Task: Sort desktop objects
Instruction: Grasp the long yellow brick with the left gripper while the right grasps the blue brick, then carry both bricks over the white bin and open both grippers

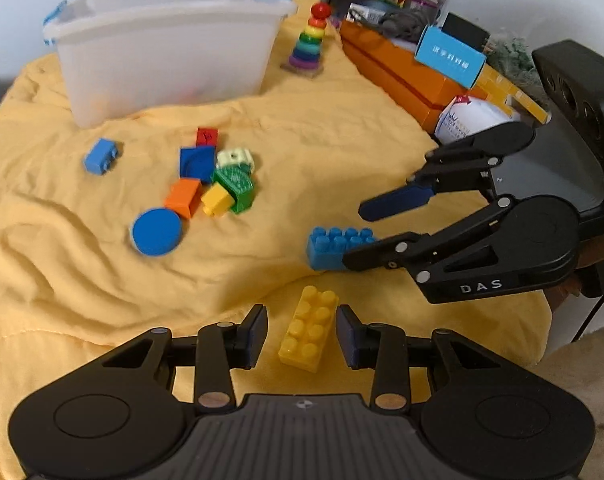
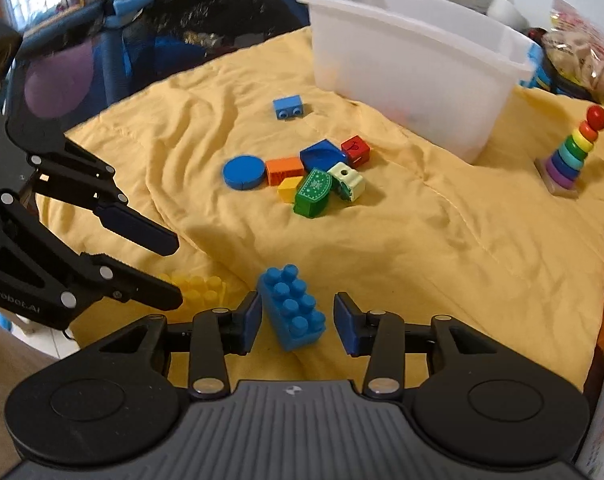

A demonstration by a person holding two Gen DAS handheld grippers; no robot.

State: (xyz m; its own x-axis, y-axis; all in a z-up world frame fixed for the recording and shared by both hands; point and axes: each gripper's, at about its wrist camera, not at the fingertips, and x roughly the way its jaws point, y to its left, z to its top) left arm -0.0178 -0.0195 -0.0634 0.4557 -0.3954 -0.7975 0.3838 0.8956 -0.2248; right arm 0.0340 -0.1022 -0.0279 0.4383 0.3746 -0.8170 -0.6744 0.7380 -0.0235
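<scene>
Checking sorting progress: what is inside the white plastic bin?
Through the white plastic bin's frosted wall only faint orange, red and blue blurs show near the bottom; which pieces they are stays hidden.

Black hand-held gripper point(image 1: 302, 334), blue pads point(image 1: 346, 334), silver screws.

Our left claw point(image 1: 302, 334) sits low with its fingers spread wide, pads facing each other across a clear gap and gripping nothing. Our right claw point(image 2: 295, 318) is spread just as wide, also closed on nothing. From the left wrist view, the right claw point(image 1: 356, 236) reaches in from the right, tips pointing left, one finger above the other. The lower tip seems to rest low, though we cannot tell whether it touches anything. The two claws are near each other, not touching.
</scene>
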